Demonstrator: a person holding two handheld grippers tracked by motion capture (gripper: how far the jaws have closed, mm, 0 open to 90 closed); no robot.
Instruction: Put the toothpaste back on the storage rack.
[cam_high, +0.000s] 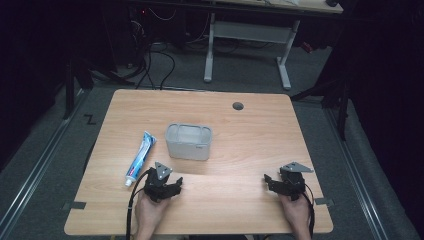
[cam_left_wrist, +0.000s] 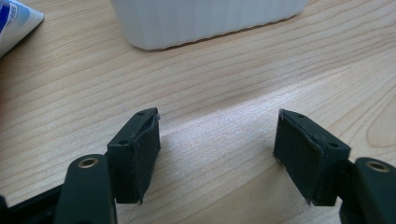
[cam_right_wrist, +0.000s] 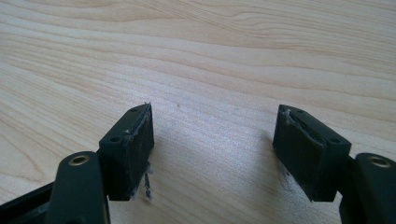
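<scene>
We hold the left gripper (cam_high: 172, 186) low over the near part of the light wooden surface (cam_high: 250, 130), its fingers (cam_left_wrist: 140, 149) spread wide apart with only bare wood between them. Just beyond it sits the pale grey rectangular plastic bin (cam_high: 189, 141), upright and near the middle of the surface (its white wall shows close ahead in the left gripper view (cam_left_wrist: 205, 21)). The blue-and-white toothpaste tube (cam_high: 140, 158) lies flat just left of the bin, cap end toward us. The right gripper (cam_high: 272, 182) rests well apart at the near right, its fingers (cam_right_wrist: 130, 149) likewise apart over bare wood.
</scene>
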